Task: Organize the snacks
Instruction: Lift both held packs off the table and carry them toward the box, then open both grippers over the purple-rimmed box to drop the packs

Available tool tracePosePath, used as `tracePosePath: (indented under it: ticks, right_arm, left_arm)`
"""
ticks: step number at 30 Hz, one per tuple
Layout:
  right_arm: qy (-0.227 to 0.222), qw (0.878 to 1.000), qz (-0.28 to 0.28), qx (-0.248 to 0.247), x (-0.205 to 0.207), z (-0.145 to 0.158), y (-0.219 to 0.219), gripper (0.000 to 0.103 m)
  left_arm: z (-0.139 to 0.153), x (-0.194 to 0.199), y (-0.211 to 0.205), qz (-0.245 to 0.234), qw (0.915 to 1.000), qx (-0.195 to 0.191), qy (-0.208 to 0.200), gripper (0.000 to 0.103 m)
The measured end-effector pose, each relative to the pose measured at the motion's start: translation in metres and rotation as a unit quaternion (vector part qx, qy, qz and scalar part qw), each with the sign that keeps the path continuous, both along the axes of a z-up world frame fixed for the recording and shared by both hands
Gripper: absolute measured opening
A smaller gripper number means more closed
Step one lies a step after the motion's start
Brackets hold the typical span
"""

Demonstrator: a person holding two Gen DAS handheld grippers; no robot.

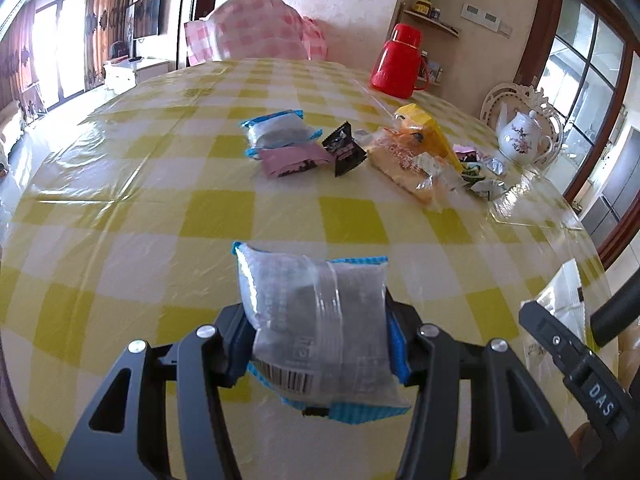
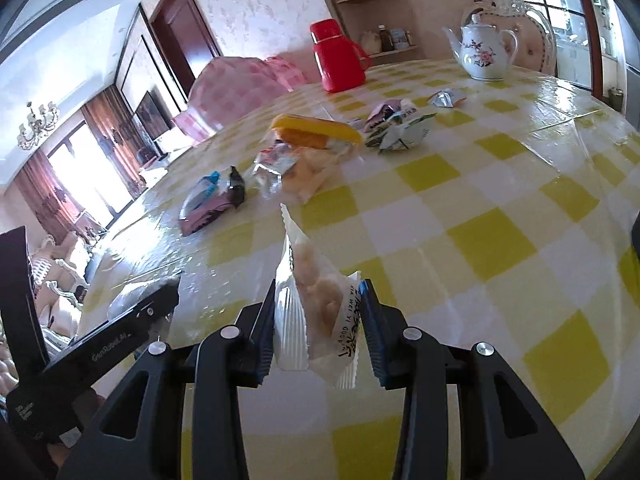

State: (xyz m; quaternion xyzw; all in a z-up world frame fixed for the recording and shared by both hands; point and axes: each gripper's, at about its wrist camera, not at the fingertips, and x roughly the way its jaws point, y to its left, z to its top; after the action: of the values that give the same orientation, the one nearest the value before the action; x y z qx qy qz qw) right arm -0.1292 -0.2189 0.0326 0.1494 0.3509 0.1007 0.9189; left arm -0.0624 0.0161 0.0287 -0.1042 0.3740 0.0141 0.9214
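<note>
A dining room in daylight: curtained windows, a dark door, a wall shelf with jars, and a round table [image 1: 132,208] under a glossy yellow-and-white checked cloth. At the far edge of the table stands a red flask [image 1: 396,62], and toward the right edge a white teapot [image 1: 520,136] painted with flowers. A chair [image 1: 256,28] draped in pink check sits behind the far edge.

The left gripper [image 1: 316,340] is clamped on a blue packet [image 1: 320,320], clear-fronted with blue borders and a barcode near its lower end; both pads press its sides, and it is held above the cloth near the near edge. The right gripper [image 2: 320,332] grips a white packet [image 2: 316,308] with crimped ends and pale contents showing through, turned on edge between the pads, also above the near part of the table.

The other snacks lie loose across the middle of the table. From the left: a second blue pack [image 1: 280,132], a pink pack [image 1: 296,162] touching it, a black sachet [image 1: 344,148] just beside that, then a cake pack [image 1: 404,164] with a yellow pack [image 1: 428,128] lying against it. Small green and silver wrappers [image 1: 480,172] are scattered between these and the teapot.

In each wrist view the other gripper shows at the side edge.
</note>
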Motion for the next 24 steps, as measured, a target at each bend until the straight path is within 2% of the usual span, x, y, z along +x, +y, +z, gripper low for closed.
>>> tracePosePath:
  ticks: [5, 12, 19, 24]
  right_arm:
    - [0.002, 1.000, 0.010, 0.004, -0.012, 0.000, 0.012, 0.038]
    - [0.004, 0.999, 0.051, -0.008, -0.029, 0.005, 0.046, 0.038]
    - [-0.011, 0.993, 0.110, -0.033, -0.055, 0.017, 0.099, 0.038]
    - [-0.022, 0.984, 0.166, -0.054, -0.078, 0.023, 0.148, 0.038]
  left_arm:
    - [0.009, -0.025, 0.014, 0.002, 0.9998, 0.014, -0.014, 0.054]
    - [0.011, -0.060, 0.049, 0.021, 0.9994, 0.028, -0.010, 0.054]
    - [0.015, -0.099, 0.097, 0.054, 0.9982, 0.024, -0.014, 0.054]
    - [0.018, -0.132, 0.142, 0.087, 0.9957, 0.026, -0.019, 0.054]
